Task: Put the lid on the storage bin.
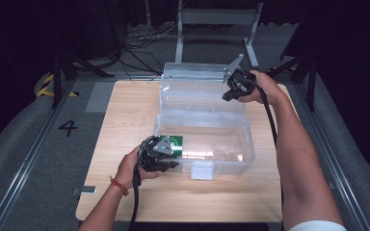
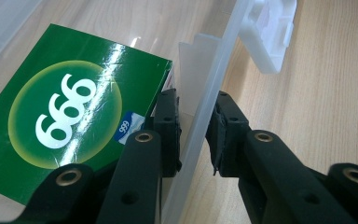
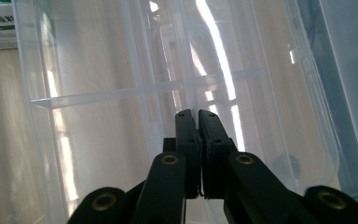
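- Two grippers are on one clear plastic box [image 1: 207, 144], which sits open in the centre of the high view, its lid [image 1: 197, 84] thrown back toward the top of the frame.
- My left gripper [image 2: 193, 128] straddles the box's front wall [image 2: 209, 93]: one jaw inside, one outside, pads close to the plastic on both sides. I read it as a light clamp, though I cannot tell how firmly the pads press.
- Just inside that wall, at the left of the left gripper view, lies a green carton [image 2: 70, 116], flat on the box floor and beside the inner jaw.
- My right gripper [image 3: 198, 116] has its jaws pressed together with nothing visible between them, hovering over the lid's ribbed inner face.
- Risks as I judge them: that thin wall could flex and slip out of the left jaws, letting the box skate on the wooden table [image 1: 125, 120]. The inner jaw could nudge or scuff the carton. The lid could swing down if the right gripper knocks it.
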A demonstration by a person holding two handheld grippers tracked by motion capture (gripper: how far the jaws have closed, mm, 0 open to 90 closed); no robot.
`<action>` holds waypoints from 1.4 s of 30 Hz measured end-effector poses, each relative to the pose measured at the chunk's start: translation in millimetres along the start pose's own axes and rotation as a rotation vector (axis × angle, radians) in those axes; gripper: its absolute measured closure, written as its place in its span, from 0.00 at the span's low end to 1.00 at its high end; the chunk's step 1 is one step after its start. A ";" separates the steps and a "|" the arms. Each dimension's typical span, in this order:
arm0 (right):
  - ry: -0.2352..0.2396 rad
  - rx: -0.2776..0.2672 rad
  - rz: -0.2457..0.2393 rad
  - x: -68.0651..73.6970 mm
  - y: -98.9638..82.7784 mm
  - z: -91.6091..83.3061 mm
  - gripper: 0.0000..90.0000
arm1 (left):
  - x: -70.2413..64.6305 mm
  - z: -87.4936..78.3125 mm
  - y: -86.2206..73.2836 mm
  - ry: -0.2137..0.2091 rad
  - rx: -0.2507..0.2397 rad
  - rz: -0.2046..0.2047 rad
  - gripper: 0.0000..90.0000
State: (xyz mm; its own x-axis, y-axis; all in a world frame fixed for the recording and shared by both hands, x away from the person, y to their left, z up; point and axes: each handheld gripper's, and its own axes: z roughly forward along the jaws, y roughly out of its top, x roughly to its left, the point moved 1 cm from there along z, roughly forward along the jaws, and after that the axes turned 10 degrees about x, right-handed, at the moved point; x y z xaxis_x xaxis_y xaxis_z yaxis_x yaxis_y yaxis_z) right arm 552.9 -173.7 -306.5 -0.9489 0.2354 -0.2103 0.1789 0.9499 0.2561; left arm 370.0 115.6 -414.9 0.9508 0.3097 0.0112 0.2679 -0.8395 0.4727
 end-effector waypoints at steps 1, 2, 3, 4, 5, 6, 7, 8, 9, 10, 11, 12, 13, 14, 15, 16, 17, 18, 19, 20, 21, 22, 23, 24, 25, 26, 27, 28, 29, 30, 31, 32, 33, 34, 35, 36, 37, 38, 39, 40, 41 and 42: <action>0.000 -0.002 -0.003 0.4 -0.3 -1.1 0.99 | -0.3 0.1 -0.4 -0.002 -0.003 -0.001 0.83; 0.003 -0.005 -0.007 1.2 -0.5 -1.8 0.99 | 0.0 -0.6 -0.8 -0.004 0.004 0.005 0.83; 0.015 -0.006 -0.011 2.0 -0.9 -3.6 0.99 | 0.0 -0.5 -1.1 -0.006 0.001 0.002 0.83; 0.010 0.000 -0.020 1.9 -1.0 -4.0 0.99 | -0.3 -0.3 -1.2 -0.004 -0.002 0.001 0.83; 0.017 -0.002 -0.021 3.0 -0.8 -4.1 0.99 | -0.3 -0.3 -1.2 -0.004 -0.002 0.001 0.83; 0.005 0.002 -0.027 3.4 -0.4 -4.4 0.99 | -0.2 -0.3 -1.1 -0.005 -0.001 0.001 0.83; -0.001 0.001 -0.035 4.1 0.1 -4.6 0.99 | -0.2 -0.4 -1.1 -0.007 0.001 0.000 0.83; -0.017 -0.002 -0.032 6.6 0.6 -4.8 1.00 | -0.1 -0.4 -1.0 -0.007 0.001 0.000 0.83; -0.026 -0.006 -0.037 7.4 0.4 -5.2 0.99 | -0.1 -0.4 -1.0 -0.007 0.003 -0.001 0.82; -0.028 -0.011 -0.027 9.7 0.0 -5.8 0.99 | -0.1 -0.4 -1.0 -0.008 0.003 -0.001 0.82; -0.031 -0.015 -0.025 10.5 -0.8 -6.3 1.00 | -0.1 -0.5 -1.0 -0.008 0.003 -0.001 0.82; -0.033 -0.028 -0.022 12.1 -1.9 -7.1 1.00 | -0.2 -0.5 -1.1 -0.009 0.003 -0.003 0.82; -0.038 -0.034 -0.019 14.2 -2.4 -8.0 1.00 | -0.4 -0.6 -1.1 -0.010 0.004 -0.004 0.82; -0.039 -0.034 -0.028 15.1 -2.6 -8.8 1.00 | -0.8 -0.5 -1.0 -0.012 0.004 -0.006 0.82; -0.048 -0.034 -0.030 16.9 -2.5 -9.7 1.00 | -1.9 -0.5 -1.1 -0.015 0.005 -0.013 0.82; -0.046 -0.032 -0.031 18.6 -3.1 -10.7 1.00 | -2.2 -0.5 -0.9 -0.009 0.007 -0.006 0.82; -0.041 -0.033 -0.032 19.5 -3.8 -11.8 1.00 | -2.7 -0.4 -0.5 -0.007 0.006 -0.006 0.81; -0.044 -0.037 -0.032 20.1 -3.9 -11.7 1.00 | -3.7 -0.3 0.5 -0.006 0.010 -0.003 0.81; -0.051 -0.036 -0.031 22.0 -4.5 -12.6 1.00 | -4.5 0.1 1.3 -0.001 0.008 -0.005 0.81; -0.063 -0.039 -0.033 22.8 -4.2 -12.2 1.00 | -4.9 0.2 1.7 0.000 0.008 -0.003 0.81; -0.070 -0.036 -0.027 24.5 -3.8 -12.3 1.00 | -5.2 0.4 2.3 -0.001 0.005 -0.004 0.81; -0.074 -0.037 -0.032 26.0 -3.3 -13.0 1.00 | -5.4 0.4 2.3 0.001 0.006 -0.003 0.81; -0.078 -0.034 -0.035 26.8 -3.4 -14.2 1.00 | -5.5 0.4 2.3 0.002 0.005 -0.004 0.81; -0.074 -0.034 -0.037 27.9 -3.5 -15.2 1.00 | -5.4 0.2 2.3 0.000 0.007 -0.005 0.81; -0.073 -0.041 -0.041 28.9 -4.0 -16.8 1.00 | -5.0 0.0 2.4 0.000 0.010 0.000 0.81; -0.073 -0.042 -0.041 29.2 -4.2 -17.7 1.00 | -5.0 0.3 2.5 0.004 0.007 -0.001 0.81; -0.067 -0.045 -0.044 30.6 -4.4 -19.0 1.00 | -5.2 0.3 2.6 0.002 0.008 -0.005 0.81; -0.075 -0.046 -0.054 32.0 -4.5 -21.1 1.00 | -5.2 0.3 2.7 0.001 0.009 -0.008 0.81; -0.066 -0.045 -0.057 32.9 -4.4 -22.7 1.00 | -5.3 0.3 2.9 0.002 0.009 -0.008 0.81; -0.069 -0.047 -0.066 33.7 -4.0 -23.5 1.00 | -5.6 0.4 2.8 0.003 0.008 -0.010 0.81; -0.067 -0.046 -0.070 35.0 -3.8 -24.9 1.00 | -5.7 0.4 2.9 0.003 0.008 -0.011 0.81; -0.067 -0.046 -0.067 35.6 -3.7 -25.3 1.00 | -5.9 0.5 3.1 0.003 0.007 -0.012 0.81; -0.070 -0.046 -0.064 36.9 -3.4 -25.4 1.00 | -6.2 0.7 3.2 0.003 0.004 -0.013 0.81; -0.083 -0.043 -0.068 37.8 -3.3 -25.5 1.00 | -6.6 0.8 3.4 0.001 -0.001 -0.016 0.81; -0.083 -0.045 -0.068 38.9 -3.4 -26.0 1.00 | -7.0 1.0 4.2 -0.005 -0.010 -0.013 0.81; -0.084 -0.047 -0.073 39.6 -3.5 -26.7 1.00 | -7.8 1.3 5.5 -0.002 -0.013 -0.011 0.81; -0.084 -0.047 -0.076 41.0 -3.6 -28.0 1.00 | -8.8 1.7 7.3 -0.001 -0.013 -0.006 0.82; -0.086 -0.048 -0.078 42.2 -3.5 -29.1 1.00 | -9.7 2.2 9.1 0.000 -0.017 -0.001 0.82; -0.085 -0.050 -0.083 43.7 -3.6 -30.0 1.00 | -10.6 2.7 10.1 0.007 -0.015 0.003 0.82; -0.085 -0.049 -0.084 45.1 -4.1 -31.2 1.00 | -10.8 2.5 9.7 0.006 -0.013 0.003 0.82; -0.079 -0.056 -0.082 45.5 -5.1 -32.3 1.00 | -10.9 2.6 9.9 0.006 -0.013 0.000 0.82; -0.074 -0.056 -0.074 46.6 -6.2 -33.0 1.00 | -10.8 2.4 9.9 0.006 -0.012 -0.003 0.82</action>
State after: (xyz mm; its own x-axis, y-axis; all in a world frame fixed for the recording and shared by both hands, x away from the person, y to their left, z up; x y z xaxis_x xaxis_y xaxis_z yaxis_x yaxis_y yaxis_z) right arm 499.0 -175.3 -286.7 -0.9367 0.1816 -0.2993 0.0925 0.9529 0.2888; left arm 362.7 102.8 -412.5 0.9489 0.3151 0.0153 0.2688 -0.8332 0.4833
